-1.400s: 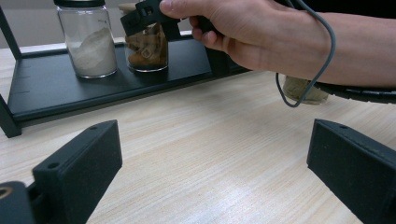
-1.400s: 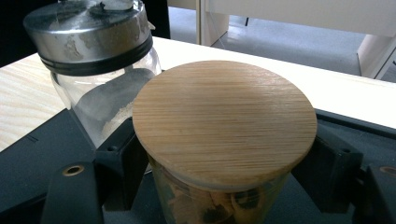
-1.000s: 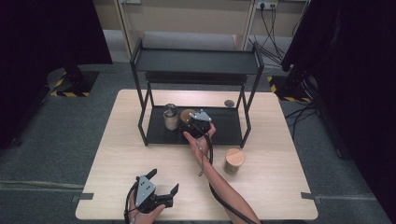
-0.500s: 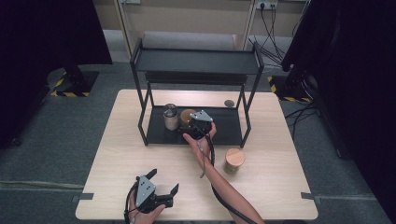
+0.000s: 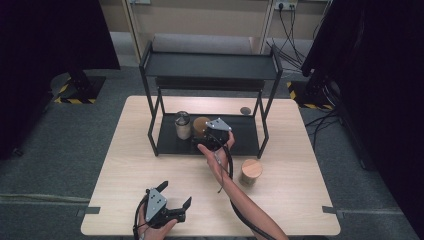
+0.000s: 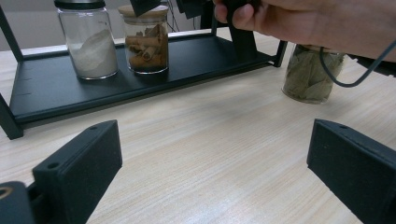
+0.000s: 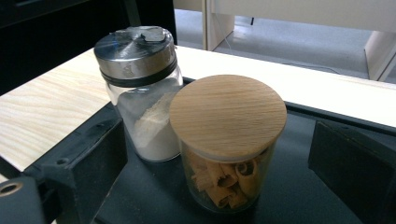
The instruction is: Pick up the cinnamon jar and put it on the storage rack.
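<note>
While its jaws stand wide apart on either side of the cinnamon-stick jar (image 7: 228, 140), the right gripper (image 5: 212, 135) touches nothing: in the right gripper view there is a clear gap between each black jaw and the glass. The jar stands upright on the lower tray of the black shelf rack (image 5: 240, 145), its round wooden lid on, curled brown sticks filling the lower half. Just beside it, close enough that I cannot tell whether the two touch, stands a glass jar with a metal lid (image 7: 140, 93), partly filled with a white powder heaped against one side.

The left gripper (image 5: 172, 207) rests low near the front edge of the counter (image 5: 300, 200), well apart from the rack, jaws likewise spread wide and holding nothing; bare wood shows between them in the left gripper view.

A third jar, the bay-leaf jar (image 6: 310, 74), stands on the counter just outside the rack's right front leg; it has a wooden lid in the high view and is packed with dull green leaves.
</note>
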{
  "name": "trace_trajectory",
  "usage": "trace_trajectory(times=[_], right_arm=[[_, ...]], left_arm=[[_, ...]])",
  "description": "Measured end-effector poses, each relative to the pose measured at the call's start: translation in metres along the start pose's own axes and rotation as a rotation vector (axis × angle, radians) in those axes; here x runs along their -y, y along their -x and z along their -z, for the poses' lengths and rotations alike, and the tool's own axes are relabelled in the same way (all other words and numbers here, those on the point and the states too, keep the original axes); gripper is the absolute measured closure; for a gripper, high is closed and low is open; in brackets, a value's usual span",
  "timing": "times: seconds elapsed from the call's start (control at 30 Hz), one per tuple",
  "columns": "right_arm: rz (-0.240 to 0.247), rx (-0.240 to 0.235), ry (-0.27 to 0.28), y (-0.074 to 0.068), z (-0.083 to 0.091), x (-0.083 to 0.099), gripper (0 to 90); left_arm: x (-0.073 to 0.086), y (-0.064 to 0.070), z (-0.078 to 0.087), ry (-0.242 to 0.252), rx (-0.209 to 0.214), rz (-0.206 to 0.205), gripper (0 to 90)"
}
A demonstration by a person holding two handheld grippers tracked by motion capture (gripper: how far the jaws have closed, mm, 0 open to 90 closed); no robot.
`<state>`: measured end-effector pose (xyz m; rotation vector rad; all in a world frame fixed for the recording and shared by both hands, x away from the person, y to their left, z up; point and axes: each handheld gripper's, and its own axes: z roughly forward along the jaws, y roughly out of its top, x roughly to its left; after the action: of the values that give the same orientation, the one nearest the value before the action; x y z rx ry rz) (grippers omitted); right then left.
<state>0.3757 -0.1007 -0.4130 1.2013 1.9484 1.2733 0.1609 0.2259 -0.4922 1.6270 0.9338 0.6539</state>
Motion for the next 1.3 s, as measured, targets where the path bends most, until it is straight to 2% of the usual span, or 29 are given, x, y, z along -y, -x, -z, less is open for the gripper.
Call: trace_trajectory(times=[0.23,0.9,1.3], right_arm=[[0.019,-0.020,0.022,0.001,0.012,0.001,5.0],[0.030,-0.083,0.066,0.014,0.042,0.010,5.0],[0.039,-0.148,0.092,0.019,0.062,0.018,5.0]], left_arm=[[0.000,0.000,0.000,-0.002,0.000,-0.002,2.8],[0.000,0.000,0.000,-0.002,0.001,0.000,2.8],[0.000,0.001,-0.001,-0.002,0.000,0.001,2.8]])
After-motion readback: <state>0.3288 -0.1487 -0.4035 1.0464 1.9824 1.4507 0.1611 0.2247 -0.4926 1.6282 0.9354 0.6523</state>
